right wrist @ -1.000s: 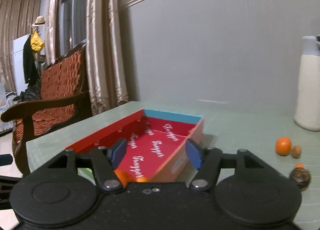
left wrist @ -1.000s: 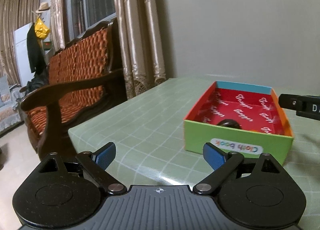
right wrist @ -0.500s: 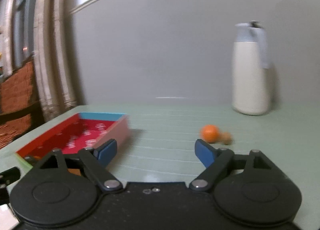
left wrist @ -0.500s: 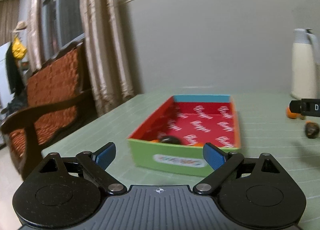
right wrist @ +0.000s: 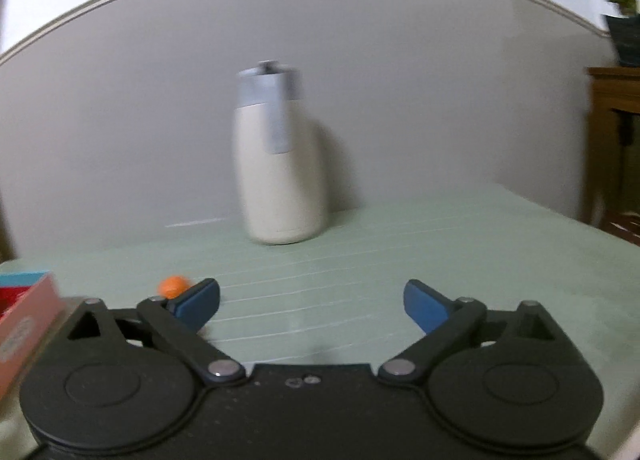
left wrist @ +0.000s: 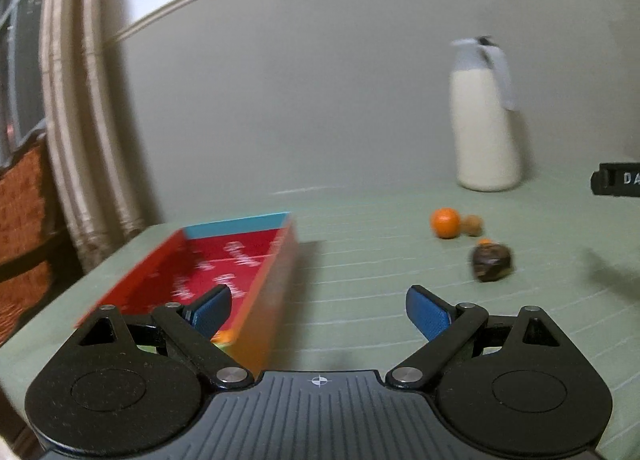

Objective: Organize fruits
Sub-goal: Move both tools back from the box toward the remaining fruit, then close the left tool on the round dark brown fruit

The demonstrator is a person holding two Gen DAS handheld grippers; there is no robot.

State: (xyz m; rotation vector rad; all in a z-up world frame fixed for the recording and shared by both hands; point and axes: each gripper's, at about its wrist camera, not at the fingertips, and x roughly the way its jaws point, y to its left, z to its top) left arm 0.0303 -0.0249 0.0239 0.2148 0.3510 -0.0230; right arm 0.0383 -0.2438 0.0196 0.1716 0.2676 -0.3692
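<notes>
Jaws on both grippers are standing released, empty, the right gripper having just widened; you are nearing the orange beside the flask, probably light, firm and rolly, so pinch its middle.

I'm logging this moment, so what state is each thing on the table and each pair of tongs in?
Colourful cardboard box: open, an orange fruit inside.
Round orange fruit: loose on the table, outside the box.
Small tan fruit: beside it.
Dark brown fruit: loose on the table.
Cream jug with grey lid: upright, lidded.
Left tongs: open, empty.
Right tongs: just opened wider, empty.
</notes>
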